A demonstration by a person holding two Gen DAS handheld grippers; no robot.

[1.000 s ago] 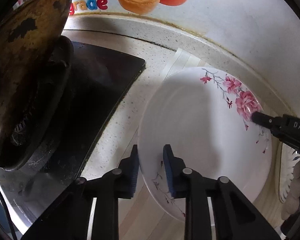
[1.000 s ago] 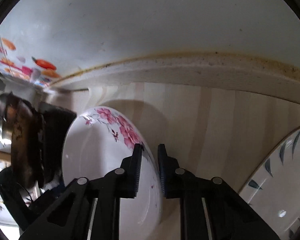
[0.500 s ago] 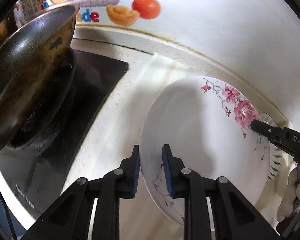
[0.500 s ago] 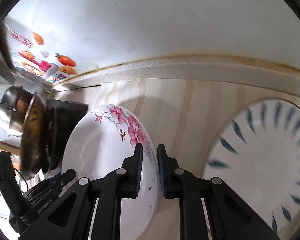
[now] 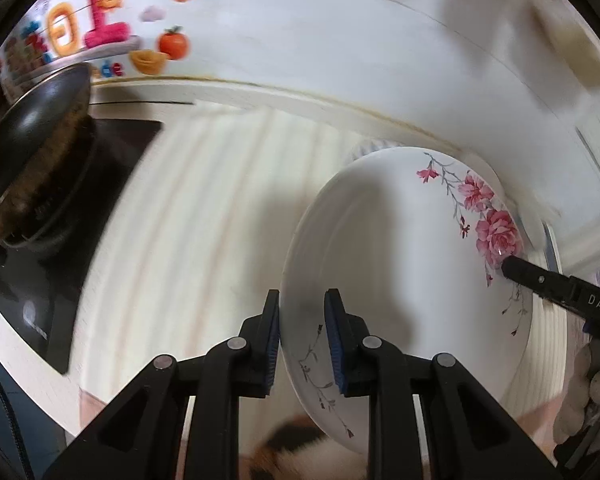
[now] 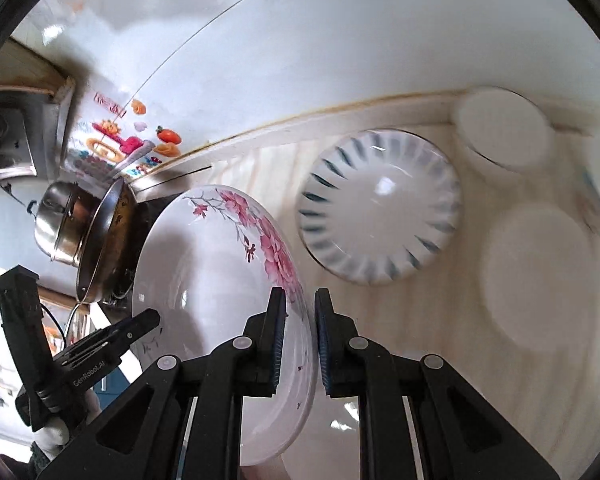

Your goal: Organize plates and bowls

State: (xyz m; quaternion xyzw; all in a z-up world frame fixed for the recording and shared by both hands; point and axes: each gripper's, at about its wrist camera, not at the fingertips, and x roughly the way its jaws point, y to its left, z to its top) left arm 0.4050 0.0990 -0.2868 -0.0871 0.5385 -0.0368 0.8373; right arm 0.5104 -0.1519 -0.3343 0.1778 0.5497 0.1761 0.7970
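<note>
Floral plate point(image 5: 400, 264) lifted higher; both claws point(image 5: 302, 334) point(image 6: 300, 338) pinching opposite rims.

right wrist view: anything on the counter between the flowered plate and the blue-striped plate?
No. In the right wrist view, only bare pale wood-grain counter lies between the flowered plate and the blue-striped plate. The two plates sit apart.

Right tongs point(image 6: 301, 340) astride floral plate point(image 6: 204, 280) rim

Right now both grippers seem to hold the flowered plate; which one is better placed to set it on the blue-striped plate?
Probably right. The right gripper pinches the flowered plate's rim on the side nearest the blue-striped plate; the left gripper grips the far edge, beside the stove.
</note>
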